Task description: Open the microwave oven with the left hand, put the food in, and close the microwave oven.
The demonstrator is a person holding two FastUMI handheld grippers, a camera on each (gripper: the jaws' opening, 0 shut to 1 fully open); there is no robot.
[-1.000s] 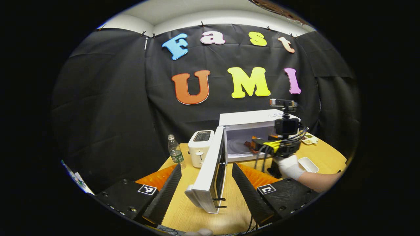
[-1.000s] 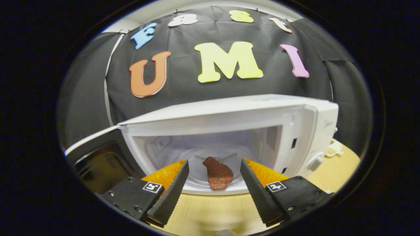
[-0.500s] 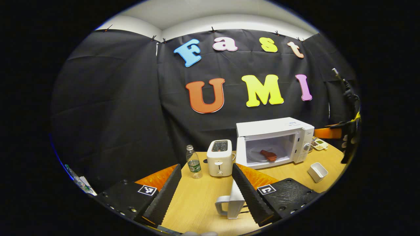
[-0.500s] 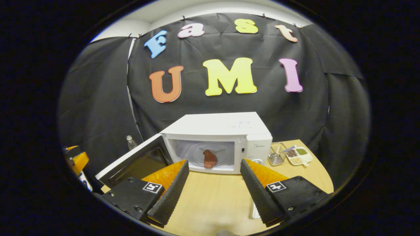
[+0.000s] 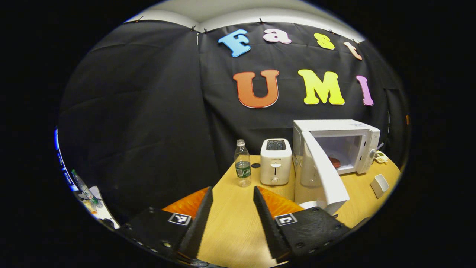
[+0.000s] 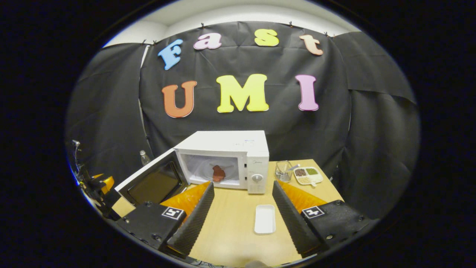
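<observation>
The white box-shaped microwave oven (image 6: 238,156) stands at the back of the pale wooden table (image 6: 238,223), and its door (image 6: 154,182) hangs wide open, swung out to the side with the dark inner window facing the room. Inside, on the round glass turntable, lies the reddish-brown piece of food (image 6: 218,173), in plain sight through the opening.

In the right gripper view the right gripper (image 6: 241,208) hovers well back from the oven, its black ridged jaws spread wide with nothing between them. A small white rectangular tray (image 6: 264,219) lies flat on the table between the jaws' tips, apart from both. To the right of the oven sit a clear glass tumbler (image 6: 283,171) and, just beside it, a white divided dish of dark and green bits (image 6: 308,175).

In the left gripper view the left gripper (image 5: 230,216) is held off to the side of the open door (image 5: 324,175), its jaws parted and holding nothing; the door's edge with its white handle sits just beside the right-hand jaw, though I cannot tell whether they touch. A white two-slot toaster (image 5: 275,161) stands next to the oven (image 5: 346,143), and a clear plastic water bottle with a green label (image 5: 243,163) stands just left of it. The food (image 5: 334,162) peeks out past the door.
</observation>
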